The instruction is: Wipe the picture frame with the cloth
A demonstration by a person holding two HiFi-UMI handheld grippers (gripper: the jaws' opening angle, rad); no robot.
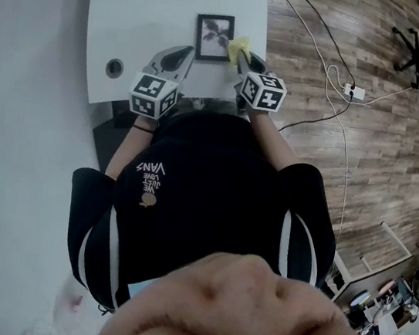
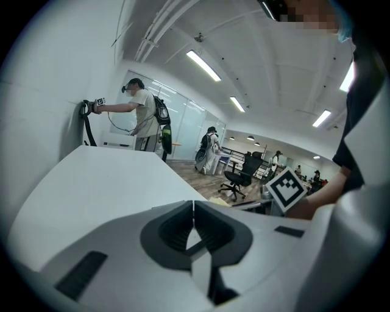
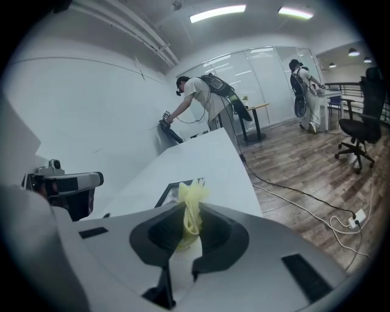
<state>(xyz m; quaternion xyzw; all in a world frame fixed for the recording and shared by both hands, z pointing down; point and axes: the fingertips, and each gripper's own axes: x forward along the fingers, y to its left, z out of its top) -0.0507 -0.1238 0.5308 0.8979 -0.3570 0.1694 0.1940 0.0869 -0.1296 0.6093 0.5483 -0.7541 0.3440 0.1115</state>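
as picture frame [image 1: 214,37] lies flat, lengthwise away, right claw [image 3: 191,213] clamps cloth [image 3: 194,194], left claw [image 2: 193,204] closed, empty

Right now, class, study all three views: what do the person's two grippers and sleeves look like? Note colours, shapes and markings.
The left gripper and right gripper both have smooth pale grey shells with dark inner jaw pads. Each carries a white cube printed with black square markers. The person wears a black short-sleeved top with white stripes down the sleeves and white print on the chest.
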